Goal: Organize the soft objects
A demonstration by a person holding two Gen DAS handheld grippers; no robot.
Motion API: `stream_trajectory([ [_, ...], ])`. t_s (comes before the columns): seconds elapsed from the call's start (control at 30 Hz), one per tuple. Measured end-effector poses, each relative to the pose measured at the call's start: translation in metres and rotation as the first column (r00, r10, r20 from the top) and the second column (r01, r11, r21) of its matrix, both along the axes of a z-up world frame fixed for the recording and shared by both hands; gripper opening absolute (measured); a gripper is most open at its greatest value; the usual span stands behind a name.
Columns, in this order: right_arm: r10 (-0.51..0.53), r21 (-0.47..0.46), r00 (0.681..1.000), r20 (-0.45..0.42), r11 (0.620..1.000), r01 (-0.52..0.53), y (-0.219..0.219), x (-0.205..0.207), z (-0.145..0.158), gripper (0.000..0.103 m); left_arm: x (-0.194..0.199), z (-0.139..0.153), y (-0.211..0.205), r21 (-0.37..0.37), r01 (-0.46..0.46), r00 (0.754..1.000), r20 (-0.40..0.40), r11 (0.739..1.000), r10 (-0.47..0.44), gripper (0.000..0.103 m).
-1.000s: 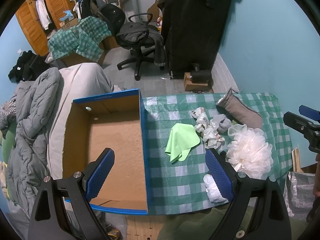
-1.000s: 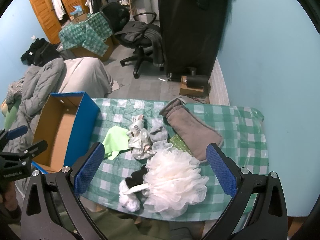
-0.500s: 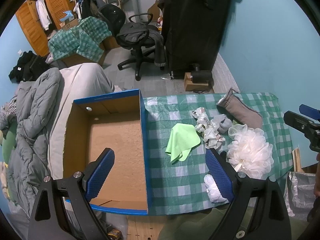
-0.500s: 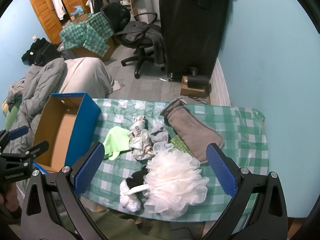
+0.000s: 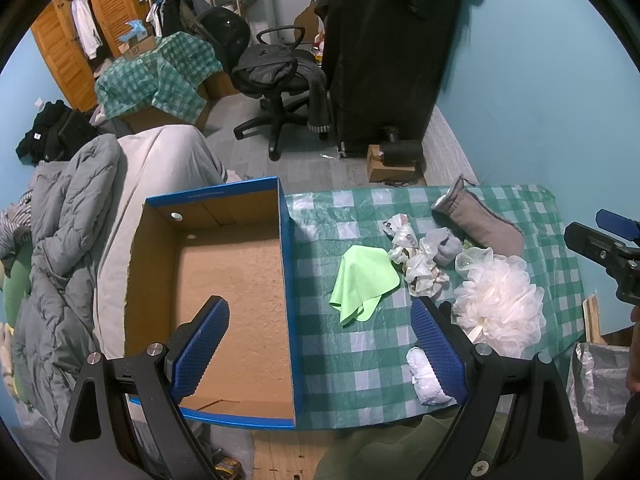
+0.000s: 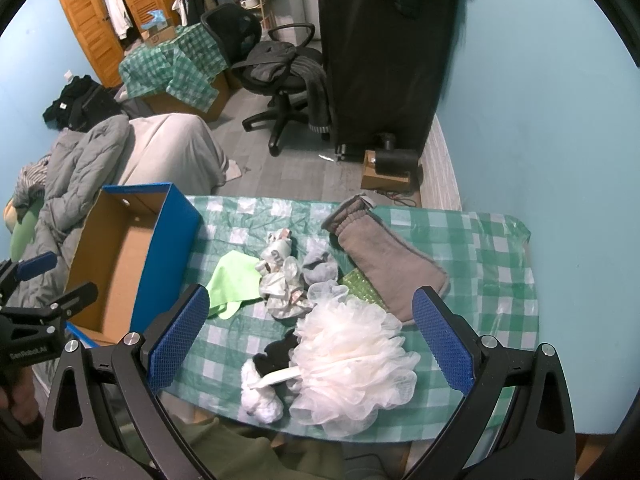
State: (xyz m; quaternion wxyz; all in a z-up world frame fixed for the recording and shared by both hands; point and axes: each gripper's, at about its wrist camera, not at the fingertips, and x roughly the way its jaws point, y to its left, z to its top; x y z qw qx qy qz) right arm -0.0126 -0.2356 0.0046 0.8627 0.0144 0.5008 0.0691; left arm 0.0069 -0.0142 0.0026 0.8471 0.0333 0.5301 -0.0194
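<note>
An empty blue cardboard box (image 5: 286,280) (image 6: 172,240) stands at the left end of a green checked table (image 5: 360,360) (image 6: 480,248). On the cloth lie a lime green cloth (image 5: 364,280) (image 6: 236,280), crumpled patterned fabric (image 5: 416,264) (image 6: 284,284), a grey sock (image 5: 446,246) (image 6: 320,268), a grey mitt (image 5: 480,220) (image 6: 388,256), a white bath pouf (image 5: 500,304) (image 6: 352,364) and a small white bundle (image 5: 426,376) (image 6: 260,396). My left gripper (image 5: 320,352) is open above the box's right wall. My right gripper (image 6: 310,342) is open above the pouf.
A bed with grey duvet (image 5: 72,240) lies left of the box. An office chair (image 5: 276,76), a black garment rack (image 5: 380,40) and a small cardboard box (image 5: 394,160) stand on the floor behind. The blue wall (image 6: 540,120) borders the table's right side.
</note>
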Motion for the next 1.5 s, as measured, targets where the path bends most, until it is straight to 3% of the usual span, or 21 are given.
stream_trajectory([
  [1.03,0.0,-0.002,1.0,-0.01,1.0,0.0,0.001,-0.002,-0.001,0.101,-0.006,-0.005,-0.009,-0.019,0.025,1.0,-0.012,1.0,-0.025,0.093],
  [1.23,-0.014,0.017,0.999,-0.043,1.0,0.014,-0.005,-0.011,-0.019,0.101,-0.002,-0.017,-0.004,-0.075,0.011,0.999,-0.051,0.997,-0.015,0.093],
  [1.5,-0.023,0.004,0.992,-0.127,1.0,0.024,-0.023,-0.015,-0.047,0.101,0.006,-0.037,-0.011,-0.009,0.053,0.996,-0.069,0.999,-0.053,0.093],
])
